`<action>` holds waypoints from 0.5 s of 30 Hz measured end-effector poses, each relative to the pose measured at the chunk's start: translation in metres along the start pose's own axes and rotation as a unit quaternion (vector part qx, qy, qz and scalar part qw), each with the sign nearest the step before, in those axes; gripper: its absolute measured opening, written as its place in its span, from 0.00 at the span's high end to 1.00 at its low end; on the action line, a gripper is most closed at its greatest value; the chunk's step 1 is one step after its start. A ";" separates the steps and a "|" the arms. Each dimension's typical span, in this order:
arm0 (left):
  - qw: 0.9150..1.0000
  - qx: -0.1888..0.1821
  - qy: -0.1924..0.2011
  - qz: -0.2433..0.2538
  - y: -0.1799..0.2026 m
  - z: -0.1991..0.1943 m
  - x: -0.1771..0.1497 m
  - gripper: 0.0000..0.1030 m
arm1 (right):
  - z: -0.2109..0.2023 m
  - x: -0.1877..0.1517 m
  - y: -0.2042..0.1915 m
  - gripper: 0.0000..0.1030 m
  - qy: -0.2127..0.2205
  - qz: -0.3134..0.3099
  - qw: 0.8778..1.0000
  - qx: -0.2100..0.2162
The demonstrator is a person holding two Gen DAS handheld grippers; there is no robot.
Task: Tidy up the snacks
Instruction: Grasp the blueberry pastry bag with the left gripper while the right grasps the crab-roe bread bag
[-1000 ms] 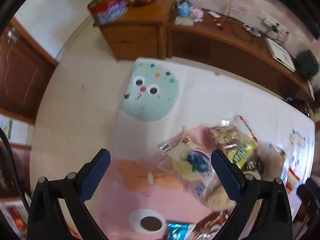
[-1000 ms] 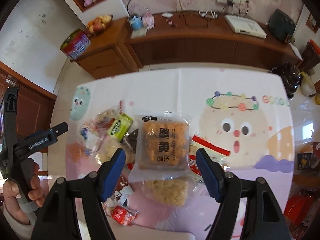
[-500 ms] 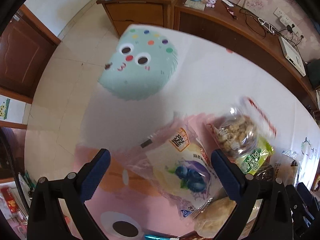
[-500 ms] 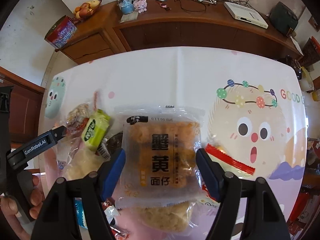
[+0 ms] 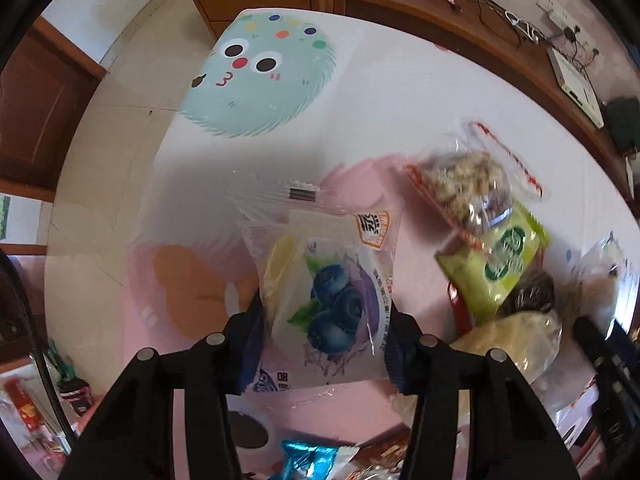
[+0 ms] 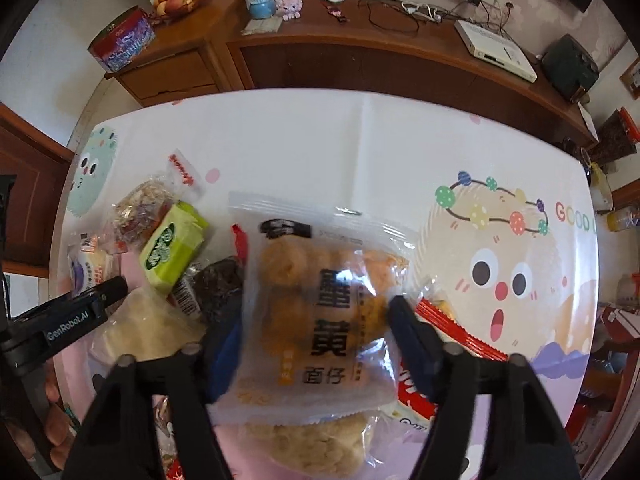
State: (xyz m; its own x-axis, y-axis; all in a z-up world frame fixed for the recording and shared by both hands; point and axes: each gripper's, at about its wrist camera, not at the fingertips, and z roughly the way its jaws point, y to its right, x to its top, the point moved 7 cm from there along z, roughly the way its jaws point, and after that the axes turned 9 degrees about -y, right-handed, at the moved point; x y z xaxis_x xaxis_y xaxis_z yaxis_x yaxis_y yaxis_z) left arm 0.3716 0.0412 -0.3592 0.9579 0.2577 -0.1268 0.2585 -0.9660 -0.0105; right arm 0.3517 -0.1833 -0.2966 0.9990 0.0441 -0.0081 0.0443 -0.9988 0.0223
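Note:
My left gripper [image 5: 326,344] is shut on a clear packet printed with blueberries [image 5: 332,304], its jaws pressing both sides. My right gripper [image 6: 316,332] is shut on a clear packet of orange noodle snacks with black Chinese letters [image 6: 324,312]. Both packets rest in a pile of snacks on a table with a cartoon cloth [image 6: 360,140]. The left gripper also shows at the left of the right wrist view [image 6: 76,316].
The pile holds a green packet [image 5: 500,260], a clear bag of puffed bits [image 5: 468,184], a dark round snack [image 6: 220,284], pale crisp packets [image 6: 140,328] and a red-edged wrapper [image 6: 452,324]. A wooden sideboard [image 6: 360,64] stands behind the table.
Both grippers moved down to the pile and closed, the left on the blueberry packet, the right on the orange noodle packet. Both were open before.

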 end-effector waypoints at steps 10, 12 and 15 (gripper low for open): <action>1.000 0.011 0.022 0.016 0.001 -0.022 -0.017 0.56 | -0.050 -0.014 -0.022 1.00 0.050 -0.048 0.997 0.025; 0.999 0.011 0.032 0.023 0.001 -0.033 -0.031 0.56 | -0.055 -0.020 -0.020 1.00 0.052 -0.046 0.997 0.030; 0.998 0.009 0.047 0.034 0.004 -0.048 -0.040 0.56 | -0.065 -0.027 -0.013 1.00 0.059 -0.029 0.997 0.046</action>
State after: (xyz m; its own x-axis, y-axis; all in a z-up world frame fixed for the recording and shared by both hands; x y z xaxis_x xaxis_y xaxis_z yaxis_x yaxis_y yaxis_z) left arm 0.3400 0.0278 -0.3065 0.9807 0.1924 -0.0352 0.1917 -0.9812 -0.0240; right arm 0.3246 -0.1701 -0.2315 0.9888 0.0994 0.1112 0.1071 -0.9920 -0.0663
